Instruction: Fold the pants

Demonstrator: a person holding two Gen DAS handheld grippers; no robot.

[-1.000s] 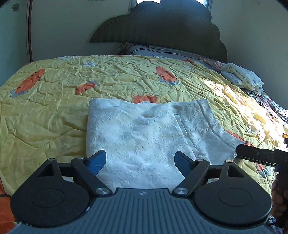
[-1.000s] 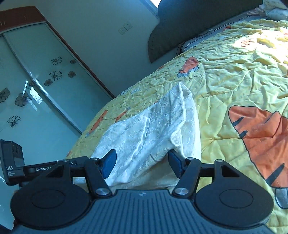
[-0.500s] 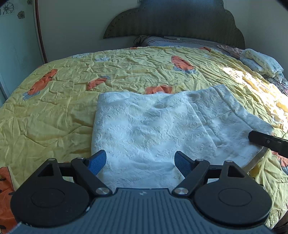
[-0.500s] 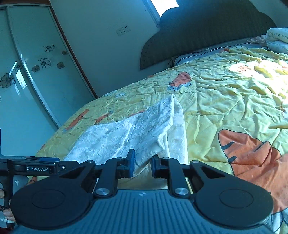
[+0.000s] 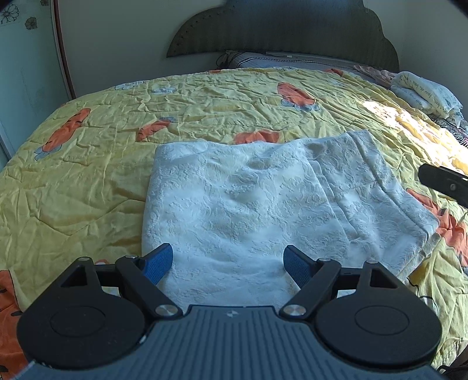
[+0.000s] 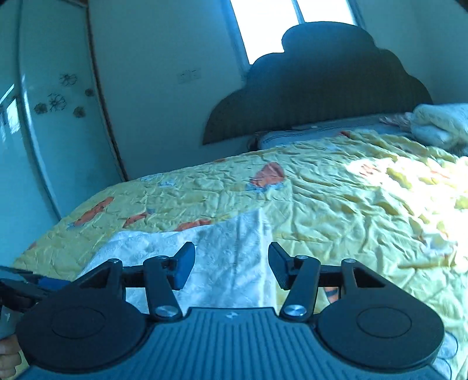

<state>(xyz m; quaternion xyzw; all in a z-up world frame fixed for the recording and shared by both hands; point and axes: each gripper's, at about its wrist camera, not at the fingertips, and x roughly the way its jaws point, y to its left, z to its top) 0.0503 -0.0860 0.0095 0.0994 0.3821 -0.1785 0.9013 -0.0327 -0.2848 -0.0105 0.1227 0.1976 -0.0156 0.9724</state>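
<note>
Both grippers gape empty, left gripper wide, right gripper just reopening; pants near edge hidden.

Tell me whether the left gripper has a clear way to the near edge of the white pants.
Probably yes. The left gripper is open right over the white pants on the bedspread, with nothing lying between them.

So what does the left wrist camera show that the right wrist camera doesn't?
Only the left wrist view shows the white pants whole, lying flat and folded, plus its own open left hand-held gripper. Only the right wrist view shows the bright window, the wardrobe door and the right hand-held gripper, open with nothing gripped. Both show the yellow quilt and the headboard.
</note>
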